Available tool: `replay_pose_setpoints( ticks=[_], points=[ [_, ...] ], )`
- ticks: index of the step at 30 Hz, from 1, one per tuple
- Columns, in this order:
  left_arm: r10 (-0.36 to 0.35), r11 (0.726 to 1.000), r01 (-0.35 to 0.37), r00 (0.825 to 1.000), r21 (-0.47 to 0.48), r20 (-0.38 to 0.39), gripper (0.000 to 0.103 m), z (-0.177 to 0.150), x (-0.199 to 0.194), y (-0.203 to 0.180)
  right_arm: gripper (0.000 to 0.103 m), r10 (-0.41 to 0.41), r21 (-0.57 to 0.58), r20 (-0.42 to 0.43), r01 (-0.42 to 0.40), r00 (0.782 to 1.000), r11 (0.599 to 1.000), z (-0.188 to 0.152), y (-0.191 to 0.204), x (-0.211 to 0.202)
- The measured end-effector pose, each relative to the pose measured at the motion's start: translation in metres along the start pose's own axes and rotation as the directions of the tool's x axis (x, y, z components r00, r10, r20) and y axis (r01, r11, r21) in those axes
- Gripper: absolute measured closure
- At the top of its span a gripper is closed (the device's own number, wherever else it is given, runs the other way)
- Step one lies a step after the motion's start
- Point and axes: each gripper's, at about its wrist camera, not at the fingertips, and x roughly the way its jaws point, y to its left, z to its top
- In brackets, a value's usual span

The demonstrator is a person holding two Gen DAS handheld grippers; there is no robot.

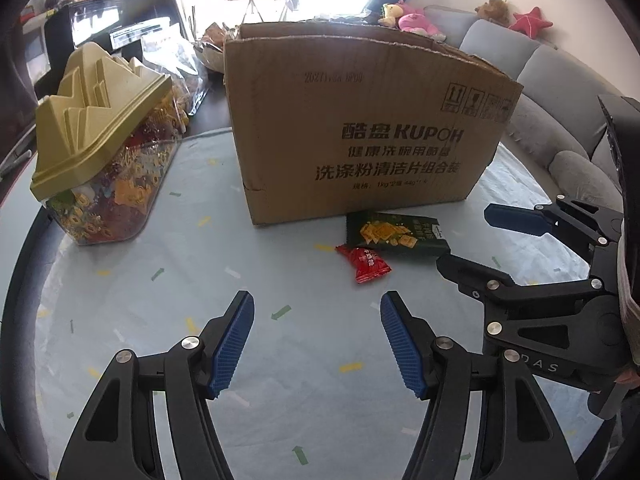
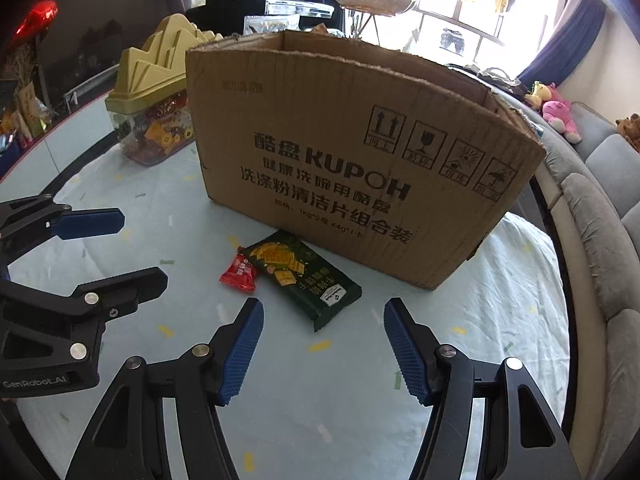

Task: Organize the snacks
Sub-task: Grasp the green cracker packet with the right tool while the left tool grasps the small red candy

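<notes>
- Left gripper with black arms and blue ribbed pads [image 1: 317, 344] hovering above the table, jaws spread wide, nothing between them; seen from the side in the right wrist view [image 2: 142, 244], likewise spread
- Right gripper of the same build [image 2: 323, 350] also hovering with jaws wide apart and nothing held; entering the left wrist view from the right [image 1: 464, 238], fingers parted
- Dark green rectangular cracker packet with yellow crackers printed on it [image 2: 306, 276] lying flat on the table, just in front of the box, ahead of the right gripper's open jaws
- Small red candy wrapper with twisted ends [image 2: 240, 271] touching the green packet's near-left corner [image 1: 363, 263]
- Tall brown cardboard box printed with black Chinese text and "KUPOH" [image 1: 360, 128], open at the top, standing upright behind both snacks; contents not visible
- Clear plastic container with an olive-yellow stepped lid [image 1: 100, 152], full of mixed wrapped sweets, left of the box and well apart from the two snacks
- Round table under a pale blue cloth with small confetti marks [image 1: 160, 320]
- Grey sofa [image 1: 560, 92] beyond the table, plush toys [image 1: 416, 20] along its back
</notes>
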Motion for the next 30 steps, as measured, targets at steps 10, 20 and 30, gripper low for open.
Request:
replay_pose_setpoints(
  ticks=[10,20,30],
  points=[
    [-0.014,0.999,0.013,0.999,-0.036,-0.037,0.038,-0.006,0.016,0.003,0.044,-0.023,-0.036,-0.053,0.021,0.998,0.999,0.005,0.008,0.032],
    [-0.042,0.998,0.04,0.998,-0.052,-0.038,0.038,-0.002,0.026,0.004,0.054,-0.037,-0.064,-0.05,0.034,0.998,0.997,0.007,0.018,0.049],
    [-0.059,0.996,0.057,0.998,-0.064,-0.033,0.038,0.011,0.037,-0.001,0.077,-0.064,-0.042,-0.002,0.064,0.998,0.997,0.002,0.007,0.038]
  ],
)
